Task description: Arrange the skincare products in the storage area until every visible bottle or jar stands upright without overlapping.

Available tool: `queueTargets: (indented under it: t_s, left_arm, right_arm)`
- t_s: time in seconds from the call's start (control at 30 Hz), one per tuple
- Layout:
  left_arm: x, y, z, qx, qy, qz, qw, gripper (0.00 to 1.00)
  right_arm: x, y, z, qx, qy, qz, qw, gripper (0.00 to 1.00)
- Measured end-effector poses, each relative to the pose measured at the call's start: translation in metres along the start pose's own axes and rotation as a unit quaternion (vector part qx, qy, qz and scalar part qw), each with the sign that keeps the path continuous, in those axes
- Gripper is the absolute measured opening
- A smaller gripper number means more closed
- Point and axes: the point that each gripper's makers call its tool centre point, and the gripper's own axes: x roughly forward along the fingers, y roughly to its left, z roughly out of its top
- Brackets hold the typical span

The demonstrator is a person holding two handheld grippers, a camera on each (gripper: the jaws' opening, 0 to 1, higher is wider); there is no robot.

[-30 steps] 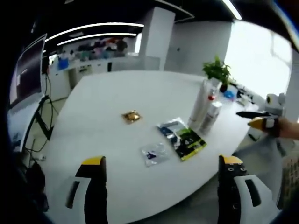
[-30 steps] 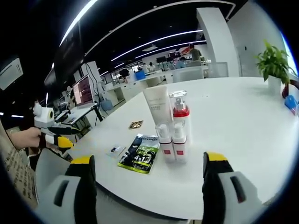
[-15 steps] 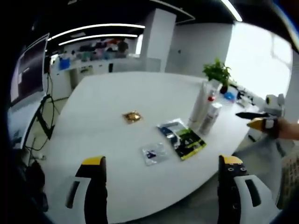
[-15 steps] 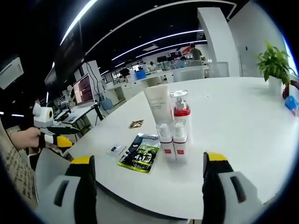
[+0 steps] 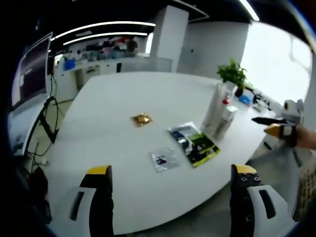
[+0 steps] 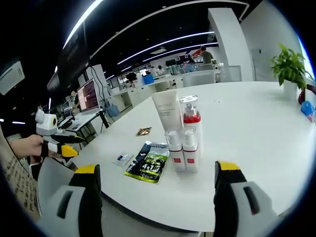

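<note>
Both tools, left tool (image 5: 170,185) and right tool (image 6: 153,190), hover with jaws apart over the white tabletop (image 6: 247,128). Ahead of the right tool, skincare bottles (image 6: 182,148) stand upright, touching. A careless reach could topple the cluster. Left gripper view adds a gold packet (image 5: 141,119) beyond flat sachets (image 5: 193,145).

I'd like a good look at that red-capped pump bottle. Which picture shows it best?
The right gripper view: the red-capped pump bottle stands near and upright, beside the white tube. In the left gripper view it is small, distant and partly hidden behind other bottles.
</note>
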Motion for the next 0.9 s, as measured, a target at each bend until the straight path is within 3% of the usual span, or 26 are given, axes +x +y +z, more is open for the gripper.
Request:
queueTargets:
  t_s: [0.37,0.73,0.9]
  left_arm:
    - [0.015,0.002,-0.003,-0.035,0.027,0.011,0.9989,0.96]
    - [0.049,-0.008,0.014,-0.047,0.052,-0.009,0.9975,0.94]
    - [0.066,-0.009,0.022,-0.03,0.062,-0.013,0.9975,0.95]
  right_arm:
    - [0.0,-0.001,0.001,0.0,-0.003,-0.002,1.0,0.96]
    - [0.002,-0.001,0.002,0.003,-0.002,0.003,1.0,0.95]
    - [0.002,0.0,0.0,0.004,0.004,0.005,1.0,0.95]
